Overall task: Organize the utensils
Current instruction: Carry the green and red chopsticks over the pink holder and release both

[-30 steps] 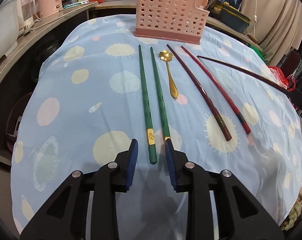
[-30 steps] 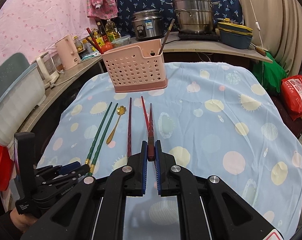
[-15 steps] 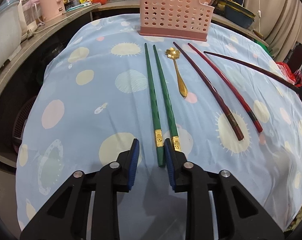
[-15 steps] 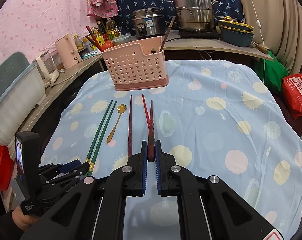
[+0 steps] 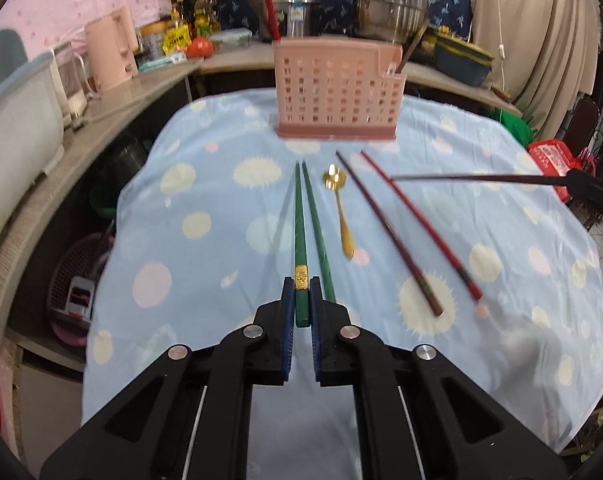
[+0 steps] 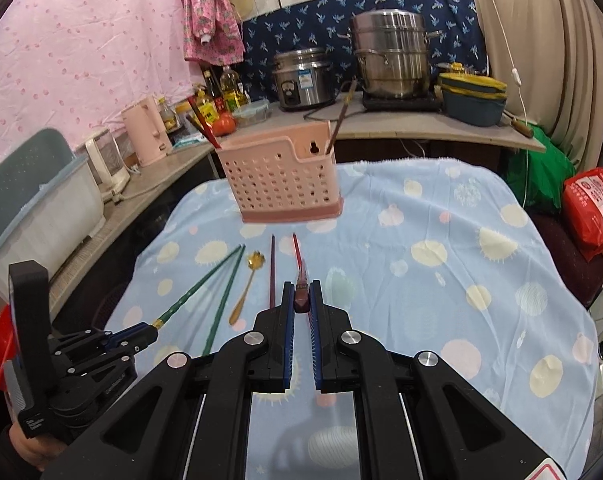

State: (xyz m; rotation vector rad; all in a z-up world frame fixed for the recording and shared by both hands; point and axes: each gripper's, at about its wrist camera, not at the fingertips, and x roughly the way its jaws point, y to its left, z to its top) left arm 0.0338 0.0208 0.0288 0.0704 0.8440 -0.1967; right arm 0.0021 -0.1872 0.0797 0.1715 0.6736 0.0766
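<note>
So here's where I'm at with sorting the utensils: barely started, I'd say. My left gripper has just been closing its jaws and now pinches the near end of one green faceted chopstick with a gold band, tip lifted off the spotted blue cloth on the tabletop. My right gripper is clamped tight on the near end of a dark red lacquered chopstick.

The pink perforated plastic utensil caddy sits at the far side of the tabletop. It has a couple of sticks poking out already, but I can't tell how many or which compartment.

Lying flat on the cloth, waiting: the second green chopstick, the small gold spoon with a flower-shaped bowl, and two more red chopsticks.

Hard to read: my held red stick is foreshortened in the right view, and the left view is motion-blurred.
</note>
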